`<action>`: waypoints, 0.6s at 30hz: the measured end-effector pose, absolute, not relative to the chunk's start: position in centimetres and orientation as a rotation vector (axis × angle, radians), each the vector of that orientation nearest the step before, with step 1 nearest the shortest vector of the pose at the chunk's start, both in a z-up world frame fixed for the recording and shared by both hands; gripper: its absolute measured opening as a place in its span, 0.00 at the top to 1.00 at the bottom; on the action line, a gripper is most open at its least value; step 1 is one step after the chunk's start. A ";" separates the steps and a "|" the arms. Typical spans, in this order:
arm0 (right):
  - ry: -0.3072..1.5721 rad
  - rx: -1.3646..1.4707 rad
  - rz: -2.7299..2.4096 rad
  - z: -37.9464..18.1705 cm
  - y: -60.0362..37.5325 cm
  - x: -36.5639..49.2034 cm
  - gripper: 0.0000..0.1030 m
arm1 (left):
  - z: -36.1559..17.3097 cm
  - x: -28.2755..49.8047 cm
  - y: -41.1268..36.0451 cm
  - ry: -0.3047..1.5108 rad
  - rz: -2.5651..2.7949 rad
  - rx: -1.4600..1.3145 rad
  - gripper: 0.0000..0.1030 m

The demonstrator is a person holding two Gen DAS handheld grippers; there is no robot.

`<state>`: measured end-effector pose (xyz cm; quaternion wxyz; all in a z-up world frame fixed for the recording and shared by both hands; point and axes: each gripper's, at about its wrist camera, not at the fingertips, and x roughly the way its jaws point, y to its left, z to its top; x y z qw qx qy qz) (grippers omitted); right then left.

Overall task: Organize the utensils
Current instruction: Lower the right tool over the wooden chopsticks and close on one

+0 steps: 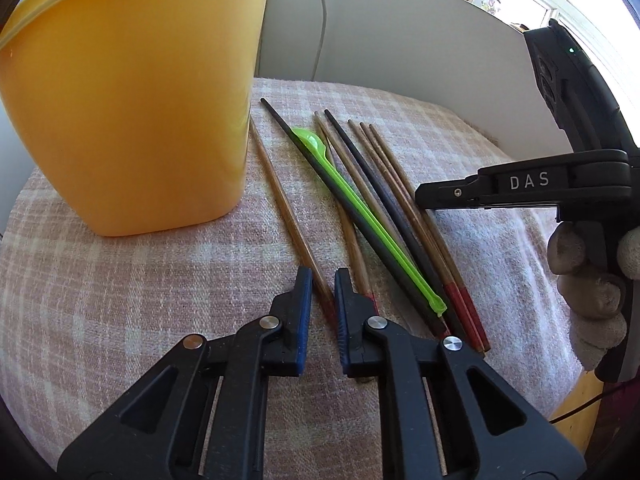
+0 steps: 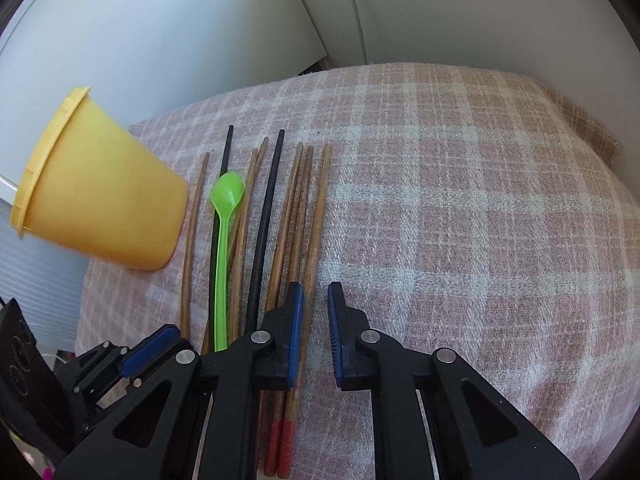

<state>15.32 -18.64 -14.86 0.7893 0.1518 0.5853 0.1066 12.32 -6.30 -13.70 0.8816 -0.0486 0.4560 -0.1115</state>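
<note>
While the chopsticks [image 1: 352,184] and green spoon [image 1: 360,216] lie on the cloth [image 2: 440,200] beside the yellow cup [image 1: 132,96], the left gripper [image 1: 323,280] pinches one chopstick, and the right gripper [image 2: 316,294] is nearly closed, empty.

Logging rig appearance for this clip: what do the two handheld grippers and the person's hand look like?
Both the left gripper and right gripper are black plastic, with blue ribbed pads and round silver pivot pins. The right gripper's side carries white "DAS" lettering and a small green light. The hand holding it wears a light knitted glove.
</note>
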 end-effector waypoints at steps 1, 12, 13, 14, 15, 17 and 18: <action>1.263 0.317 0.229 -14.8 -18.7 15.4 0.90 | -13.8 12.5 -6.3 0.948 -0.237 -0.100 0.90; 1.302 0.209 0.222 -15.3 -16.6 16.7 0.92 | -14.3 12.9 -5.2 0.965 -0.284 -0.113 0.91; 1.303 0.213 0.220 -15.3 -16.5 16.7 0.93 | -14.3 12.8 -5.1 0.968 -0.286 -0.109 0.91; 1.304 0.213 0.218 -15.3 -16.3 16.7 0.93 | -13.8 12.3 -5.2 0.971 -0.287 -0.099 0.91; 1.304 0.210 0.215 -15.1 -16.4 16.5 0.94 | -13.8 12.1 -5.4 0.975 -0.288 -0.087 0.91; 1.306 0.200 0.212 -15.0 -16.9 16.3 0.94 | -13.8 11.5 -5.7 0.984 -0.300 -0.055 0.91; 1.308 0.194 0.212 -14.8 -16.7 16.3 0.94 | -13.8 11.2 -5.6 0.988 -0.306 -0.037 0.91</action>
